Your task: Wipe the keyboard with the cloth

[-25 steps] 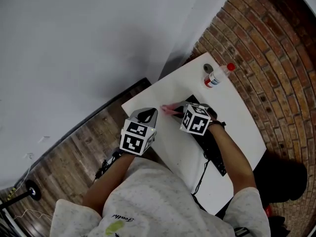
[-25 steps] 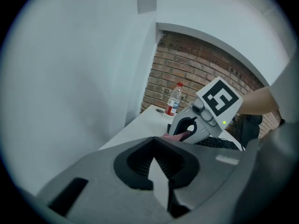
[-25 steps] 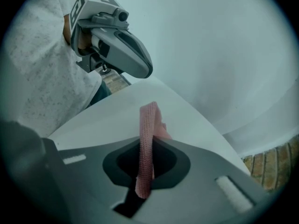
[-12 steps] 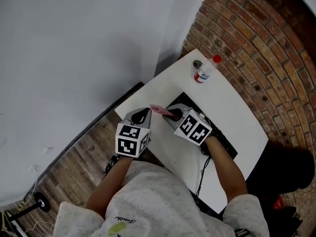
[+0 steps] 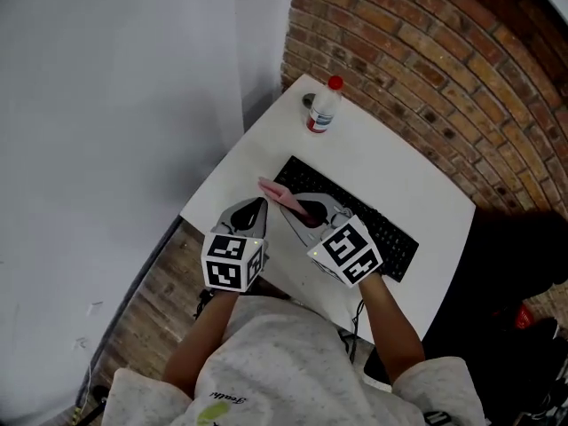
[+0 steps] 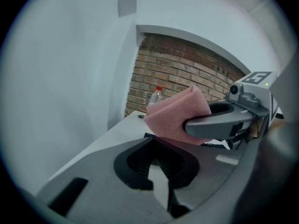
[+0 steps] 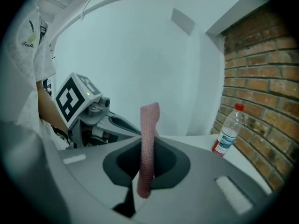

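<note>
A black keyboard (image 5: 377, 224) lies slantwise on the white table (image 5: 399, 171). My right gripper (image 5: 304, 208) hovers over the keyboard's left end, shut on a folded pink cloth (image 5: 277, 193). In the right gripper view the cloth (image 7: 148, 146) stands edge-on, clamped between the jaws of the right gripper (image 7: 147, 171). My left gripper (image 5: 248, 213) is just left of it, by the table's near-left edge, shut and empty. The left gripper view looks past my left gripper (image 6: 156, 164) at the cloth (image 6: 176, 115) in the right gripper's fingers (image 6: 217, 123).
A clear bottle with a red cap (image 5: 323, 108) stands at the table's far corner beside a small grey ring (image 5: 308, 100), against the brick wall (image 5: 426, 51). The keyboard's cable (image 5: 359, 313) hangs off the near edge. Wooden floor (image 5: 151, 318) lies to the left.
The head view has swung, so the table sits higher and more central. The right gripper, still shut on the cloth, has come over the keyboard's left end. The left gripper stays beside it.
</note>
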